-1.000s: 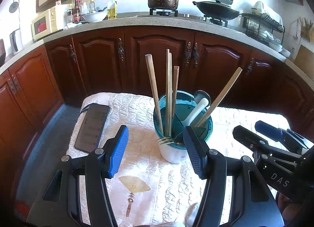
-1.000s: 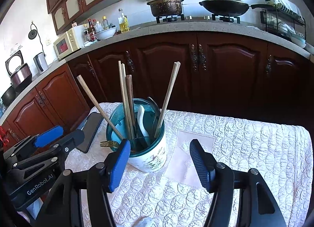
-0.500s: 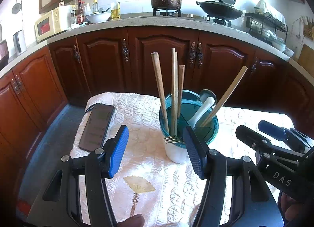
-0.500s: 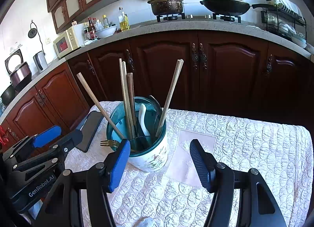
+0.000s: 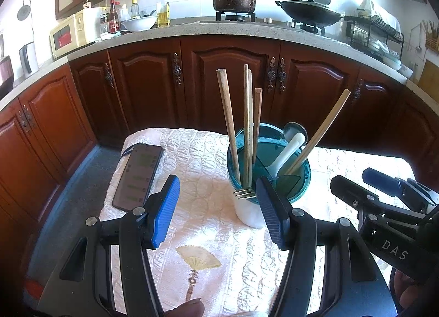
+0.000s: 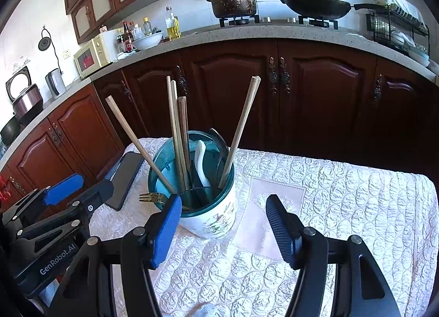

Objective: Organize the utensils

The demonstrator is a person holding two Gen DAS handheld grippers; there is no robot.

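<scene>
A white utensil holder with a teal rim (image 5: 300, 179) (image 6: 219, 218) stands on the quilted table. It holds several wooden chopsticks (image 5: 229, 125) (image 6: 175, 135), a white spoon (image 5: 285, 155) (image 6: 201, 163) and a gold fork (image 5: 244, 193) (image 6: 151, 196) whose tines hang over the rim. My left gripper (image 5: 219, 210) is open and empty, just in front of the holder. My right gripper (image 6: 223, 227) is open and empty, its left finger near the holder's front. Each gripper shows in the other's view, the right one (image 5: 384, 207) at right and the left one (image 6: 55, 207) at left.
A black phone (image 5: 138, 175) (image 6: 124, 179) lies on the table's left side. The quilted white cloth (image 6: 343, 207) covers the table. Dark wooden cabinets (image 5: 233, 83) and a countertop with pots stand behind it.
Both grippers have drawn back and risen slightly from the holder. Both stay open. The utensils have not moved.
</scene>
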